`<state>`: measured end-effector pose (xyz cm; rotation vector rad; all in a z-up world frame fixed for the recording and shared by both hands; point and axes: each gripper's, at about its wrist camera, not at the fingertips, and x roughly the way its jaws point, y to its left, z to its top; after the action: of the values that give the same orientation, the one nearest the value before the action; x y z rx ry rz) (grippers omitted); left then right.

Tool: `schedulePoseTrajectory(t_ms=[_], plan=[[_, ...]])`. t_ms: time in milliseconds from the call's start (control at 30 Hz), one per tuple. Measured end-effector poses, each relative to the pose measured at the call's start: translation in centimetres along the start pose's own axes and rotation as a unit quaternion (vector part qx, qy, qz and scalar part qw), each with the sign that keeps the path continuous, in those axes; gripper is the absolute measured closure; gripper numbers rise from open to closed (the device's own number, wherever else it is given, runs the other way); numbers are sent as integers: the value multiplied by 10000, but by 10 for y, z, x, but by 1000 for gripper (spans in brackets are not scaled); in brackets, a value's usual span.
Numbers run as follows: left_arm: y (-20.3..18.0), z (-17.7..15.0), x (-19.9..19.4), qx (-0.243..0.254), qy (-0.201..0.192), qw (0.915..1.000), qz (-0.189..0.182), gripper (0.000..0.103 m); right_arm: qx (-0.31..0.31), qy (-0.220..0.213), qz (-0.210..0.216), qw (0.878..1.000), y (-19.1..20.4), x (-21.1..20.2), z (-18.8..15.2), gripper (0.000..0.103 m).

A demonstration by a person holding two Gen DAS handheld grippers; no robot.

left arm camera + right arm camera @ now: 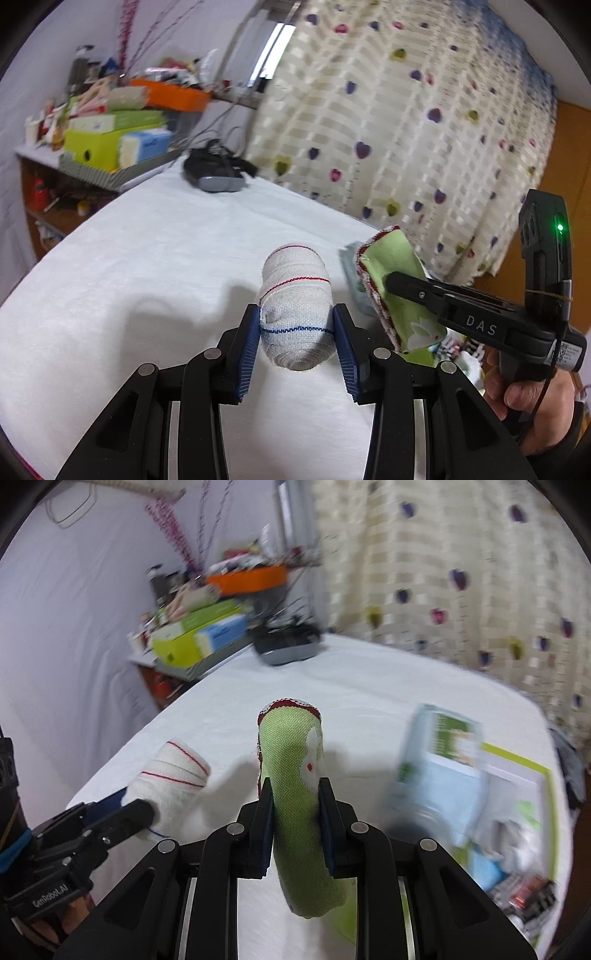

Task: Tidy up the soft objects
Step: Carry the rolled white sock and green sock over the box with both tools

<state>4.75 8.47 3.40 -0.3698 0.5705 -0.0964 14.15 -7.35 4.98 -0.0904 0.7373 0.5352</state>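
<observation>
Left tool around white roll; green cloth within right tool.

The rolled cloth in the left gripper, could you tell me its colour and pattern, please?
White rolled cloth with thin red stripes and one blue stripe; clearest in the left wrist view.

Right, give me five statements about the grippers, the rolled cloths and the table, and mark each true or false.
1. The left gripper holds a white rolled cloth with red and blue stripes. True.
2. The right gripper is empty. False: it is shut on a green rolled cloth.
3. The table has a white cover. True.
4. The black headset lies between the two grippers. False: it lies at the far end of the table.
5. The curtain is plain blue. False: it is cream with coloured hearts.
</observation>
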Motion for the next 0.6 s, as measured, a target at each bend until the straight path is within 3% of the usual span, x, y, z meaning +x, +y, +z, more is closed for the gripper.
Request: schedulePoseTrajectory(t_ms=[233, 600], plan=[[-45, -4, -7, 361, 15, 9991, -230, 65, 329, -431, -158, 9984, -28, -54, -20, 81], [-101, -17, -13, 782, 71, 9961, -397, 65, 615, -761, -173, 9951, -51, -102, -48, 81]])
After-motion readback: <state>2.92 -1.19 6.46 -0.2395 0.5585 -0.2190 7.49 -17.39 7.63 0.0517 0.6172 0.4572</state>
